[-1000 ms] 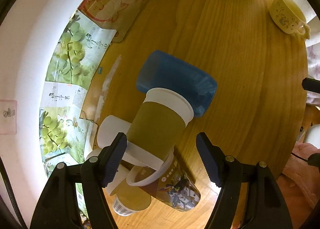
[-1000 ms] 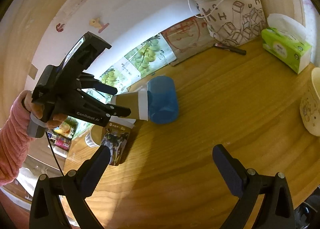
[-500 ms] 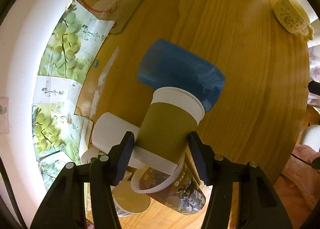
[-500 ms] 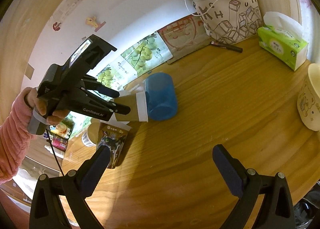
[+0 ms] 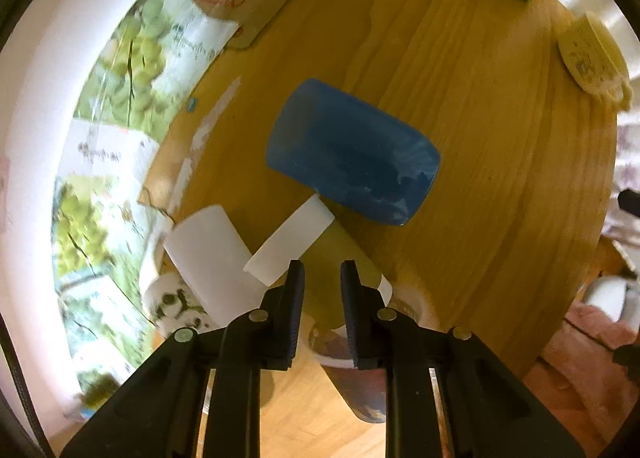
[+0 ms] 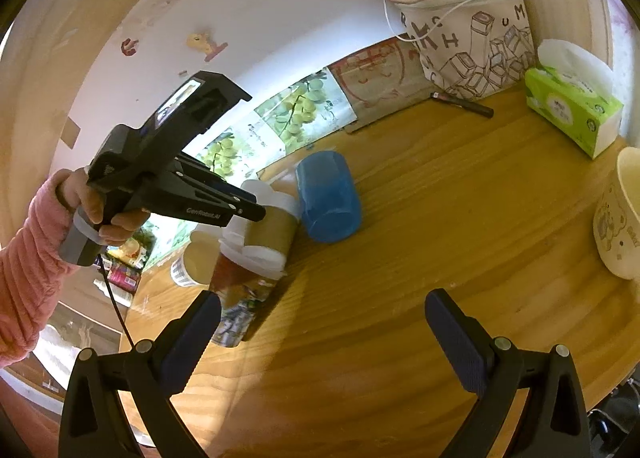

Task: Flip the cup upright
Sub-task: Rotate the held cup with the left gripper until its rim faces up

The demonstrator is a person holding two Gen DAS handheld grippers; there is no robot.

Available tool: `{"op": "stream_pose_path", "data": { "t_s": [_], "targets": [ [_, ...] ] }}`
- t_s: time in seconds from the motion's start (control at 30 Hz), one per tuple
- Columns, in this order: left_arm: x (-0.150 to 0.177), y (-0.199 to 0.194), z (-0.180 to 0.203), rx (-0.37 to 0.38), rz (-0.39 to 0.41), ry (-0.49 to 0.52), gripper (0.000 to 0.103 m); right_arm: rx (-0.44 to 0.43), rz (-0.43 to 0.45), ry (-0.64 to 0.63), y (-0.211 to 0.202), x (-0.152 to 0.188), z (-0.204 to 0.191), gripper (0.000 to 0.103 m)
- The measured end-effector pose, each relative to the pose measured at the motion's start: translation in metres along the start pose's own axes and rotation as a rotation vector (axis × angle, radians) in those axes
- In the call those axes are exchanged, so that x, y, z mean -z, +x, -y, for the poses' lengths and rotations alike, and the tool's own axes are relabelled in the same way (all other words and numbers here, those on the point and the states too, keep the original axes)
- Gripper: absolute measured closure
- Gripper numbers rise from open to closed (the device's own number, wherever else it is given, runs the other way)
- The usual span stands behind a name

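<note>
A blue plastic cup lies on its side on the round wooden table; it also shows in the right wrist view. My left gripper is shut on a brown paper cup with white bands, squashing it; from the right wrist view that cup is tilted, its bottom next to the blue cup, its rim over a printed cup. My right gripper is open and empty, held above the table's near side.
A printed paper cup, a white cup and other paper cups cluster at the table's left edge. A cream mug, a green tissue box, a pen and a canvas bag stand to the right and back.
My left gripper has closed hard on the brown paper cup, flattening it, and turned it away from lying flat. The right gripper has barely moved.
</note>
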State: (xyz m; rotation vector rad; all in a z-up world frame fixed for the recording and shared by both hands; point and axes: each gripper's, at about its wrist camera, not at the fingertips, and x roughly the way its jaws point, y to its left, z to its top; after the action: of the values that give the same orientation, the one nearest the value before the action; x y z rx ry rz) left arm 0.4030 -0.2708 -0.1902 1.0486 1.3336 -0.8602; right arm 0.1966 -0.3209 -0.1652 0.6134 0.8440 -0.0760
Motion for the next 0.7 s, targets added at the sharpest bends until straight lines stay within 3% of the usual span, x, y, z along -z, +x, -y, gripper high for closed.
{"op": "stream_pose_path", "data": {
  "t_s": [0.1,0.17,0.23,0.5,0.7],
  "targets": [
    [0.002,0.005,-0.006,0.02,-0.025,-0.042,0.077,-0.003,-0.005,-0.001,-0.001,0.001,0.002,0.001],
    [0.004,0.01,-0.01,0.03,-0.05,-0.071,0.069,-0.003,-0.009,0.0,-0.002,0.001,0.004,0.001],
    [0.006,0.015,-0.013,0.055,-0.058,-0.098,0.055,-0.004,-0.012,0.001,-0.002,0.002,0.005,0.001],
    [0.01,0.029,-0.023,0.176,-0.063,-0.216,0.044,-0.002,-0.027,0.0,-0.002,0.005,0.004,0.001],
    [0.007,0.044,-0.042,0.275,-0.064,-0.342,0.044,0.002,-0.029,-0.001,-0.005,0.007,0.003,0.001]
  ]
}}
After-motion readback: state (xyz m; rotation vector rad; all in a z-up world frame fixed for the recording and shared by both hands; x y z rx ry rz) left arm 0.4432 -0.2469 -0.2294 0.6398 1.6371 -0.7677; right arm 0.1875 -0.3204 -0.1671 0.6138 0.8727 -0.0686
